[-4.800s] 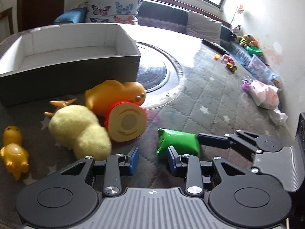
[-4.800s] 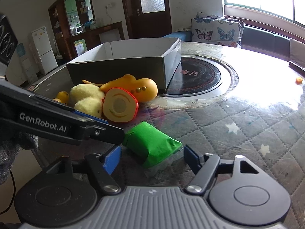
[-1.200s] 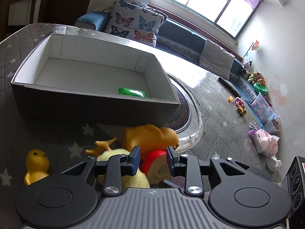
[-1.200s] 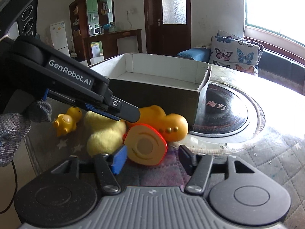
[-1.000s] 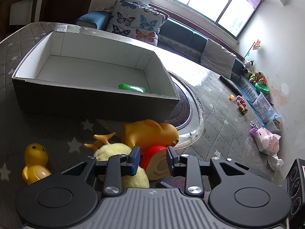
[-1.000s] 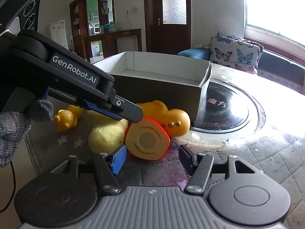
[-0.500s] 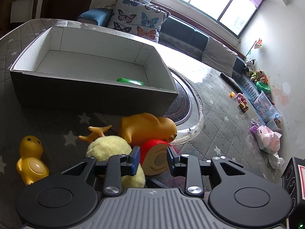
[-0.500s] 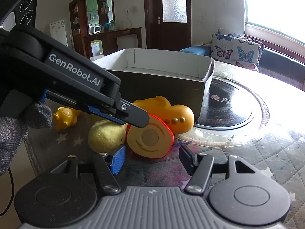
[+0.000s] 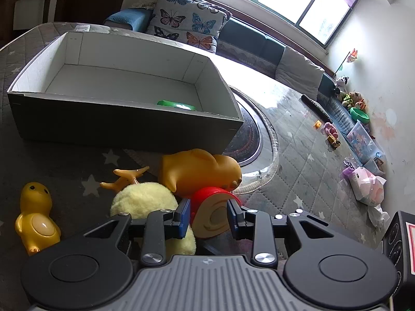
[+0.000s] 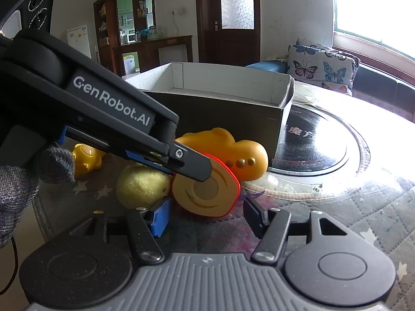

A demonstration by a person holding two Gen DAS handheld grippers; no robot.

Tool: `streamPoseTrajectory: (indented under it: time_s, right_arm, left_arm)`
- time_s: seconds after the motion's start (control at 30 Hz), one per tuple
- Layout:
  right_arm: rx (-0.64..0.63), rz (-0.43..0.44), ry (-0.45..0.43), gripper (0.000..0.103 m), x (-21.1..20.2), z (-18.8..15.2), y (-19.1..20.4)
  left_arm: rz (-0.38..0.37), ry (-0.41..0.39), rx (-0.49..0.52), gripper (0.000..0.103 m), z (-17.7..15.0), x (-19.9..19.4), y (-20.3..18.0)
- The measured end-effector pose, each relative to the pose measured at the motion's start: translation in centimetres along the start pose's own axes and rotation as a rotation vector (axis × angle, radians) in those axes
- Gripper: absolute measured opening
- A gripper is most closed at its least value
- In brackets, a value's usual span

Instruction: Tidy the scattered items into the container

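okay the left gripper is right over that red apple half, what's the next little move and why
Probably ease the left gripper down a touch and close it on the red apple half. Its jaws are open on either side of the toy with small gaps showing, and the box, with the green item already inside, waits just beyond.

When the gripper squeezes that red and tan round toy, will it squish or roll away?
The red-rimmed toy looks like hard, smooth plastic, so it probably won't squish like the fluffy yellow chick beside it. Its rounded rim suggests it could roll or slip if the left gripper pinches off-centre. The orange duck behind may stop it.
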State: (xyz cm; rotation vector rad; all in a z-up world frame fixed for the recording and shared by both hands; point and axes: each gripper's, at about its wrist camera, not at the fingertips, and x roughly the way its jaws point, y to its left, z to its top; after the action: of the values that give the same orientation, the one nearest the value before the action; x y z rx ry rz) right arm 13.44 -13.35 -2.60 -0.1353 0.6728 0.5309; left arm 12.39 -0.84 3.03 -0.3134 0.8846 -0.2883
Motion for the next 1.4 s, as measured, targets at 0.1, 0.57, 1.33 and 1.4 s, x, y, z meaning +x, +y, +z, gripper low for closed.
streamPoseTrajectory:
  time_s: [0.1, 0.57, 1.33, 1.4]
  right_arm:
    - [0.001, 0.001, 0.002, 0.062, 0.1, 0.0, 0.0]
    - [0.004, -0.018, -0.004, 0.057, 0.5, -0.2, 0.4]
    - [0.033, -0.043, 0.001, 0.064, -1.8, -1.1, -1.3]
    - [0.017, -0.054, -0.004, 0.069, -1.9, -1.1, -1.1]
  left_arm:
    - [-0.003, 0.0, 0.004, 0.033, 0.0, 0.0, 0.1]
    - [0.006, 0.008, 0.012, 0.034, 0.3, 0.8, -0.2]
    - [-0.055, 0.061, 0.041, 0.036, 0.1, 2.3, -1.2]
    - [-0.056, 0.063, 0.039, 0.036, 0.2, 2.3, -1.2]
